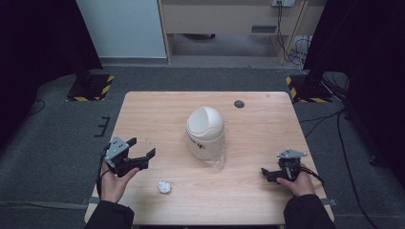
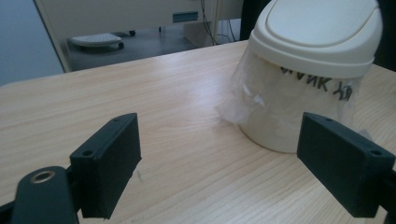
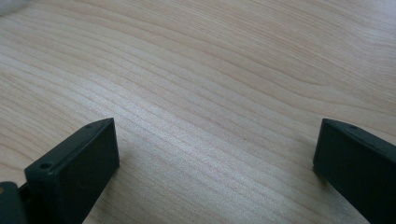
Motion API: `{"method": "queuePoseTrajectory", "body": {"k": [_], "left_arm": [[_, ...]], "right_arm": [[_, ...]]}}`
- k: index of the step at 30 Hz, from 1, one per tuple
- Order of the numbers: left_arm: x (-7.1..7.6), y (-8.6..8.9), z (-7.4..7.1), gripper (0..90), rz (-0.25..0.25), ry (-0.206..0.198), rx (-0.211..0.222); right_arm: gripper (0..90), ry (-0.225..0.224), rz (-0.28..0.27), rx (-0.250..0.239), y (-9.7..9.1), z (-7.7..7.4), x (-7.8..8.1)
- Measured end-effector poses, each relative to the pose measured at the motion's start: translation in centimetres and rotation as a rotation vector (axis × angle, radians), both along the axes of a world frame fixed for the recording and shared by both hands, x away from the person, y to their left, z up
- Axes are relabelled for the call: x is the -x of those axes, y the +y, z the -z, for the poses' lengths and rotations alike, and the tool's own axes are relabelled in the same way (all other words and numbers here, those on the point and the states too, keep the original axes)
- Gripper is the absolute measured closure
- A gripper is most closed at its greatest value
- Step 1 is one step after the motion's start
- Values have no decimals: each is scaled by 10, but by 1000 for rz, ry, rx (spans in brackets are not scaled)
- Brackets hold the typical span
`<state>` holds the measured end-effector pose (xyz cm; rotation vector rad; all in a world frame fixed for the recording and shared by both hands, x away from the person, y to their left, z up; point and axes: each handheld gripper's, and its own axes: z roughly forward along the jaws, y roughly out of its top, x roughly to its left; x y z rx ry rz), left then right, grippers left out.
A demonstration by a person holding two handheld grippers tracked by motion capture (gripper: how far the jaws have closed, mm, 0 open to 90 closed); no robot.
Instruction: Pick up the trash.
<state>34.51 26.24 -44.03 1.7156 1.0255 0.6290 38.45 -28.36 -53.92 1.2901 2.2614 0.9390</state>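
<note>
- Left gripper [image 1: 142, 148]: jaws spread wide and released, nothing between them. It is held in the person's left hand [image 1: 113, 183] above the near-left part of the table [image 1: 267, 124], with its grey three-cornered plate on top.
- In the left gripper view [image 2: 219, 158], the two black jaws frame bare wood, and the bin rises beyond and to the right of the gap, apart from both jaws.
- Right gripper [image 1: 268, 174]: jaws parted and released, holding nothing. It sits low at the near-right edge of the table in the person's right hand [image 1: 300, 183], pointing left across the wood.
- In the right gripper view [image 3: 215, 158], the jaws stand well apart with only the pale wood grain between and beyond them.
- Paper ball [image 1: 164, 187]: a small crumpled white wad lying on the table near the front edge, to the right of the left gripper and free of both.
- Bin [image 1: 205, 131]: a cream desktop waste bin with a domed swing lid, standing upright at the middle of the table, between the two grippers and farther off than either. A clear plastic liner [image 2: 254, 100] hangs out under the lid and spills onto the wood on its near side; dark lettering shows on the body.
- Dark round spot [image 1: 239, 104]: set in the wood toward the far edge, beyond the bin and to its right.
</note>
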Motion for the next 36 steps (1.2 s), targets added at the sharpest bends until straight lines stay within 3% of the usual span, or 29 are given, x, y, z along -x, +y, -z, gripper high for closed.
{"method": "queuePoseTrajectory", "body": {"k": [13,26,36], "left_arm": [[-4,-25,-19,129,96,-47,-11],[-19,-54,-41,126,179,-97,-33],[-30,-77,-46,124,236,-95,-53]], "right_arm": [[5,0,1,0,0,0,0],[5,0,0,0,0,0,0],[5,-1,-1,1,0,0,0]]}}
